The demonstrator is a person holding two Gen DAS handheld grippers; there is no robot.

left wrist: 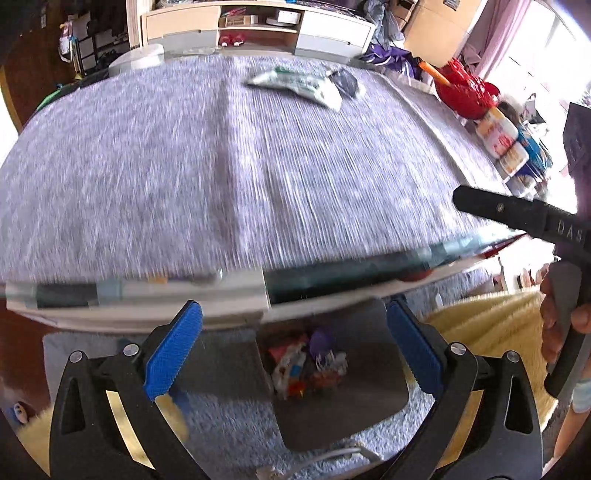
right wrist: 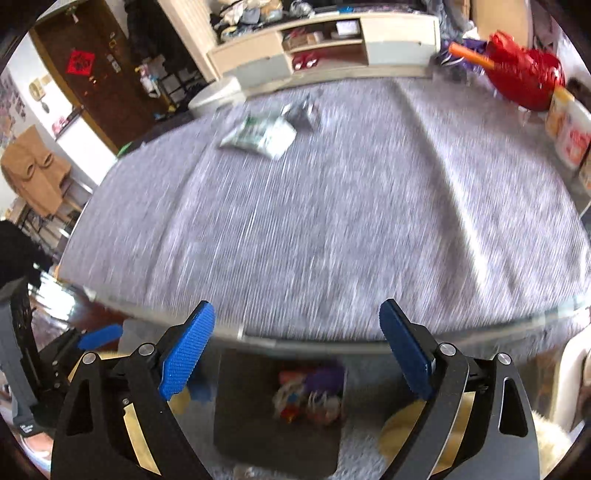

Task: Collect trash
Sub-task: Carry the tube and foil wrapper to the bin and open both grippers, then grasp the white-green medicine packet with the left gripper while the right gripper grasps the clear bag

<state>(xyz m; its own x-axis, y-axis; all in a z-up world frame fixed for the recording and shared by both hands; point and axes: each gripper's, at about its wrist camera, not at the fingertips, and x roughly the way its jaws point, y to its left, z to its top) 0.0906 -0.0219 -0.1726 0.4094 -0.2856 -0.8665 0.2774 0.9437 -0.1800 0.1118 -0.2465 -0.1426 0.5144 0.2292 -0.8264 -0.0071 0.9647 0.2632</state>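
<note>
A dark bin (left wrist: 369,387) stands on the floor below the table's near edge, with colourful wrappers (left wrist: 310,365) inside. My left gripper (left wrist: 293,310) hangs open above it, nothing between its blue pads (left wrist: 173,354). In the right wrist view the same bin (right wrist: 243,406) and its trash (right wrist: 310,395) lie under my right gripper (right wrist: 295,306), also open and empty. On the far side of the grey-clothed table (left wrist: 184,166) lie a white-green wrapper (left wrist: 295,83) and a dark wrapper (left wrist: 347,83), seen again as the white-green wrapper (right wrist: 262,134) and the dark one (right wrist: 304,110).
A red bag (left wrist: 465,88) and food tubs (left wrist: 502,136) crowd the table's right edge. A glass sheet covers the cloth. A low cabinet (left wrist: 258,29) stands behind the table. A yellow rug (left wrist: 491,321) and a white cable (left wrist: 332,454) lie near the bin.
</note>
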